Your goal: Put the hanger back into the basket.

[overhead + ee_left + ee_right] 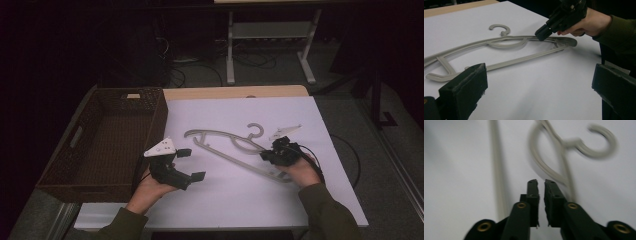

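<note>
Grey plastic, the hanger (235, 150) lies flat on the white sheet (300, 195), right of the wicker basket (100, 145). The right gripper (267, 155) sits at the hanger's right shoulder, jaws nearly together; the blurred right gripper view suggests nothing is between them. The left gripper (189, 164) hovers near the hanger's left end, jaws wide apart. A pickup seems to be starting; next, each gripper needs to close on an arm. Nothing blocks the way.

One grey hanger (235, 150), one wicker basket (107, 145), two claws (190, 163) (265, 155)
</note>
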Demonstrator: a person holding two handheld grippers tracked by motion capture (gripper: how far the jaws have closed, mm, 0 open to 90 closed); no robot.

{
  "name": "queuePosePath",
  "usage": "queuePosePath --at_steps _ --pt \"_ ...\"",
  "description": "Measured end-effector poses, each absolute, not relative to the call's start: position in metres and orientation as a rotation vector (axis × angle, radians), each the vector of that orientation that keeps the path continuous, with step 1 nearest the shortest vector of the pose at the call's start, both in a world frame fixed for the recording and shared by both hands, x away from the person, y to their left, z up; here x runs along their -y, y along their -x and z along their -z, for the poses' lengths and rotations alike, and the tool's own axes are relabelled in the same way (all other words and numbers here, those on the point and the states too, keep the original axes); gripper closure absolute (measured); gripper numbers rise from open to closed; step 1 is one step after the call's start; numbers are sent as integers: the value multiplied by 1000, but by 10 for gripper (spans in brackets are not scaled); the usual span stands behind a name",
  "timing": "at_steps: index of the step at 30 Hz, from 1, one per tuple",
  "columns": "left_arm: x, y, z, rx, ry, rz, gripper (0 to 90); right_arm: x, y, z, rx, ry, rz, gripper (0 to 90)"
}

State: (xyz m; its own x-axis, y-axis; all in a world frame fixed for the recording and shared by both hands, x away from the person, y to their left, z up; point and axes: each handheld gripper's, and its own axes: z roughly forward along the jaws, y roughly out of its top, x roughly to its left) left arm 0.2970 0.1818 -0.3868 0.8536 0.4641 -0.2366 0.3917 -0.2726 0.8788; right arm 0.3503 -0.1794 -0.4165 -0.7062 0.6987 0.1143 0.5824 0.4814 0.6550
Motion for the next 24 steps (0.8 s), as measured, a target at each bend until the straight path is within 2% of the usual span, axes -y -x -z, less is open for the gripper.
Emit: queuePosePath --at_steps 3,13,24 --pt "-183 -298 388 -643 -1902 -83 0 149 -360 414 -2621 -1002 -1162 717" --pt "-187 -300 390 -660 -1898 -82 0 93 -386 426 -2701 -894 -1145 688" --pt "-187 -299 391 -665 -1899 -82 0 77 -387 438 -2731 -858 -1075 753"
